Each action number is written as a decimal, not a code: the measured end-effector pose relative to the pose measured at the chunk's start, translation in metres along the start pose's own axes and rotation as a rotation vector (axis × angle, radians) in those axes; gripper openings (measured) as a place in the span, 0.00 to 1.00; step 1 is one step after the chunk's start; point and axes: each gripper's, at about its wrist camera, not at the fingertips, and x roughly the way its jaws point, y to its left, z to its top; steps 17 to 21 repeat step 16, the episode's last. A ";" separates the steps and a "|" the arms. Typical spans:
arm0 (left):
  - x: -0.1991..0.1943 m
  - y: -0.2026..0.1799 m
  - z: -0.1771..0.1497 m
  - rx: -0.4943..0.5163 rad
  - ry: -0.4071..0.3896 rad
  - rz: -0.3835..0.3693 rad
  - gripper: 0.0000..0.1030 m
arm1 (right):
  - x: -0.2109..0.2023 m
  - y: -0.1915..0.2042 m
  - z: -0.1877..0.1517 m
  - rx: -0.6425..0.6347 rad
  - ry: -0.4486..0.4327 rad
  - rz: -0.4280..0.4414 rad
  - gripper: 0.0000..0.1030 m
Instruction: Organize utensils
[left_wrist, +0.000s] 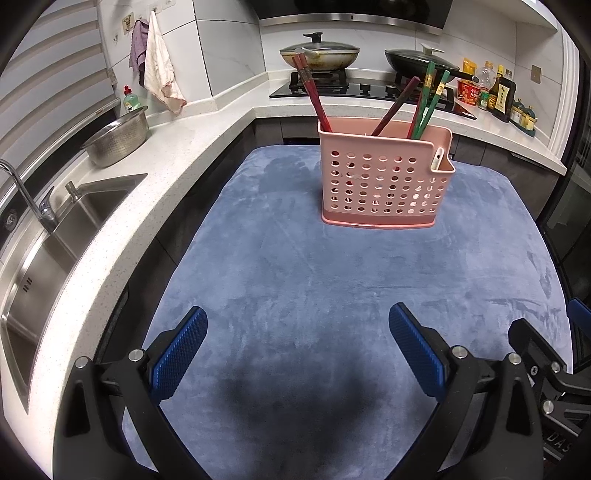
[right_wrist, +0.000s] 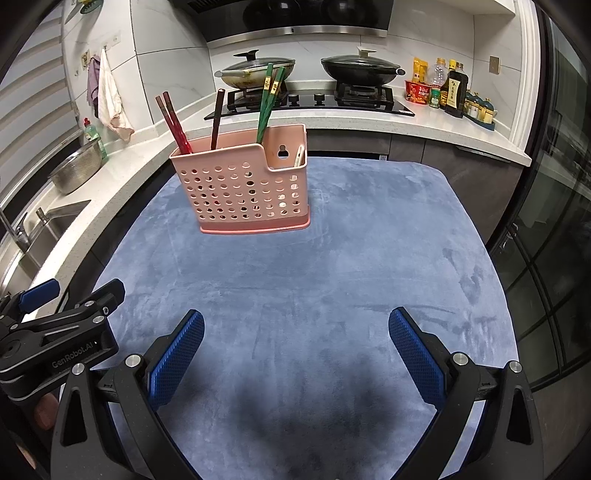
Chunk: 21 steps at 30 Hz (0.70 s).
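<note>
A pink perforated utensil holder (left_wrist: 384, 177) stands upright at the far side of a blue cloth (left_wrist: 332, 295); it also shows in the right wrist view (right_wrist: 240, 188). Red chopsticks (left_wrist: 314, 96), a dark brown chopstick (left_wrist: 395, 107) and green chopsticks (left_wrist: 428, 99) stick out of it. In the right wrist view I see the red (right_wrist: 173, 122), brown (right_wrist: 217, 118) and green chopsticks (right_wrist: 267, 99), and a white utensil tip (right_wrist: 299, 155) in the side pocket. My left gripper (left_wrist: 297, 321) is open and empty above the near cloth. My right gripper (right_wrist: 295, 323) is open and empty too.
A white counter (left_wrist: 177, 147) with a sink (left_wrist: 55, 236), tap and steel colander (left_wrist: 118, 136) runs along the left. A stove with two lidded pans (left_wrist: 319, 51) and sauce bottles (left_wrist: 498, 92) is at the back. The left gripper's body (right_wrist: 55, 332) shows at the right view's lower left.
</note>
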 end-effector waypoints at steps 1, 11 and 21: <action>0.000 0.000 0.000 0.001 -0.001 -0.001 0.92 | 0.000 0.000 0.000 -0.001 0.000 0.000 0.94; 0.001 0.002 0.000 0.004 -0.007 0.006 0.92 | 0.002 0.000 0.000 -0.002 0.000 -0.002 0.94; 0.000 0.002 -0.001 -0.002 -0.009 0.008 0.92 | 0.002 0.000 0.000 -0.004 -0.002 -0.004 0.94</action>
